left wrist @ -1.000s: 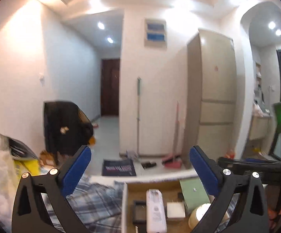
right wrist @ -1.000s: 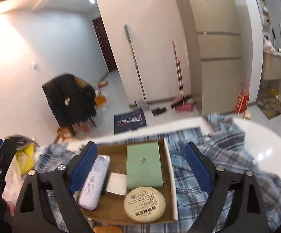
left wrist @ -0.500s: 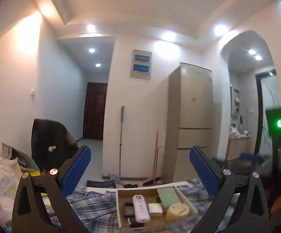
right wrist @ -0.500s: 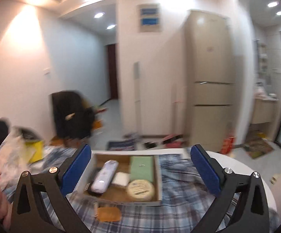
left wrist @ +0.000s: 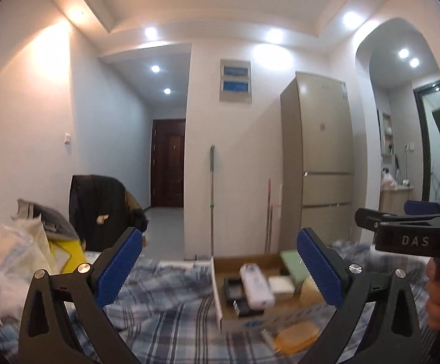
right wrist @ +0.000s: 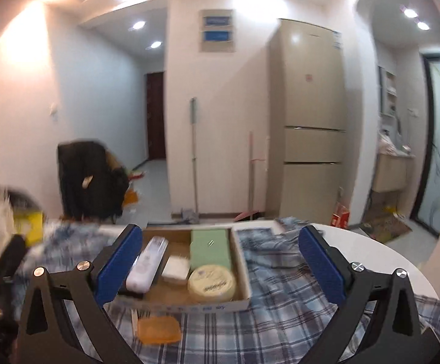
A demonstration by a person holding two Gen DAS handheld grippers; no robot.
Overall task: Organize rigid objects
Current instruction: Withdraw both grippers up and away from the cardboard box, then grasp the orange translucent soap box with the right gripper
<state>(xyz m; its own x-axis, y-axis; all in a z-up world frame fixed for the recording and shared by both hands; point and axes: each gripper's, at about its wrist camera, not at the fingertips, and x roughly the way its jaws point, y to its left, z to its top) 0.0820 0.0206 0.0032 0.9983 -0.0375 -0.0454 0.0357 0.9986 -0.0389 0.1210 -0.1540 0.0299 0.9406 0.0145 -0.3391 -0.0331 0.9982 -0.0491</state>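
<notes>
A shallow cardboard box (right wrist: 240, 259) sits on a plaid cloth (right wrist: 280, 309). It holds a white remote (right wrist: 147, 264), a green box (right wrist: 210, 248), a round cream tin (right wrist: 211, 282), a small white square (right wrist: 175, 268) and dark items (left wrist: 235, 288). An orange flat piece (right wrist: 158, 329) lies on the cloth in front of the box. My right gripper (right wrist: 220, 261) is open and empty, held back from the box. My left gripper (left wrist: 218, 267) is open and empty, left of the box (left wrist: 220, 300). The right gripper also shows in the left wrist view (left wrist: 408, 227).
A pile of bags and a yellow item (left wrist: 65, 254) lies on the left of the table. The white round table edge (right wrist: 387, 257) curves at right. Beyond are a black chair (right wrist: 89, 179), a mop (right wrist: 194, 157) and a fridge (right wrist: 311, 121).
Both grippers have risen and drawn back from the box, and both views have tilted up toward the room. Both stay open and empty.
</notes>
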